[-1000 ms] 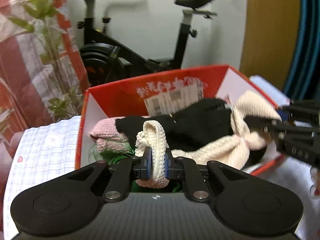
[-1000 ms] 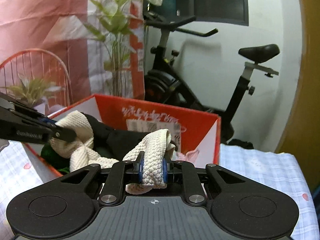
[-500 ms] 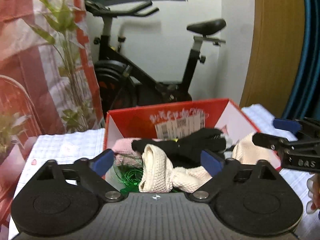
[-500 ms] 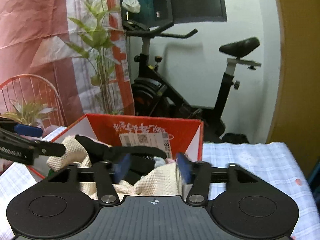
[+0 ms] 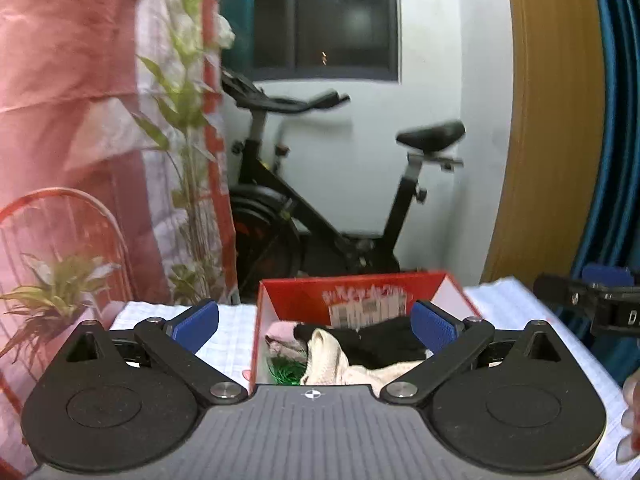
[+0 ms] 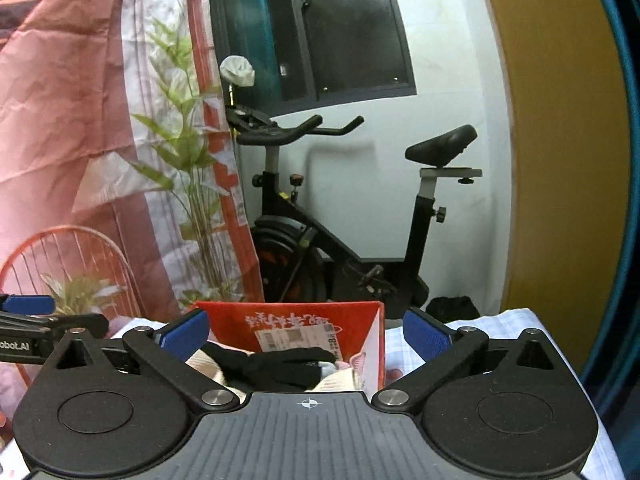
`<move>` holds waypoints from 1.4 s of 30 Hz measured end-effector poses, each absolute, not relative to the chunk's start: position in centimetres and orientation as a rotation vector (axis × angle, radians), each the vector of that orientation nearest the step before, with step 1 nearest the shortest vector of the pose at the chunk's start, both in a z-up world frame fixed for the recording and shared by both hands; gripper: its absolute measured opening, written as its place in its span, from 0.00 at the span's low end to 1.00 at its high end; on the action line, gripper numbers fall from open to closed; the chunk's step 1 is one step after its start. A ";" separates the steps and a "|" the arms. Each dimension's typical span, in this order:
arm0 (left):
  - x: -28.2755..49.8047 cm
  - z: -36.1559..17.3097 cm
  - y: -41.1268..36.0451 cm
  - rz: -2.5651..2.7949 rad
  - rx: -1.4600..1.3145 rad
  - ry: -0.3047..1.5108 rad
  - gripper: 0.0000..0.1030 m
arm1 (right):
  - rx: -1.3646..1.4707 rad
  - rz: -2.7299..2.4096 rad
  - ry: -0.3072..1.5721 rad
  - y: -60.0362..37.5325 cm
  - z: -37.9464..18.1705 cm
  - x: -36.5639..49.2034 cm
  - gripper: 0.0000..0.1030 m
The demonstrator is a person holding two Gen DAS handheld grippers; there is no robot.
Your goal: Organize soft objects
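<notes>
**Mostly knits and cardboard here**

The red cardboard box [image 5: 360,292] looks smooth with a glued paper label. Inside, a chunky cream knitted cloth [image 5: 324,354], rough-ribbed, and a matt black fabric piece [image 5: 380,344]. The blue finger pads [image 5: 434,326] look like textured rubber on matt black plastic; the checked bench cloth [image 5: 232,340] is woven.

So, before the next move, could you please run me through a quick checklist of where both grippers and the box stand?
1. Left gripper open, nothing between its pads: ok.
2. Right gripper open and empty: ok.
3. Cream knitted piece lying inside the red box, free of both grippers: ok.
4. Black garment inside the box, not draped over the rim: ok.
5. Box upright on the checked cloth: ok.
6. More soft objects waiting outside the box: cannot tell, since the gripper bodies hide the near surface.
</notes>
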State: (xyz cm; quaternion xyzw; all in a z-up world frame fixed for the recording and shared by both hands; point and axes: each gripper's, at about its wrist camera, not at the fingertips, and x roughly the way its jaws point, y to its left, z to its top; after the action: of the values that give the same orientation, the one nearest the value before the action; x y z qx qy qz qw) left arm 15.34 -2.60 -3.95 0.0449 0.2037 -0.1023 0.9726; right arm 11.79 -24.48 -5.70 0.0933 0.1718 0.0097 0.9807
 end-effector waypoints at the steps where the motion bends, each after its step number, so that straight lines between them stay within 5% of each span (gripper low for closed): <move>1: 14.8 -3.5 -2.4 -0.201 0.083 0.405 1.00 | 0.188 0.019 0.347 -24.2 -5.2 11.3 1.00; 20: 3.1 1.5 2.4 -0.078 0.037 0.358 1.00 | 0.098 -0.026 0.289 -19.0 2.7 0.3 1.00; 42: -2.2 2.8 3.5 0.001 0.065 0.294 1.00 | 0.099 -0.050 0.231 -16.3 3.1 -5.6 1.00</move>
State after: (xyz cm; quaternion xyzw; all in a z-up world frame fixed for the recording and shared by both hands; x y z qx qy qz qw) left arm -2.19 3.48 2.84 0.0323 0.1464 0.0004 0.9887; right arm -5.62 -16.34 3.09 0.0494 0.1153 -0.0251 0.9918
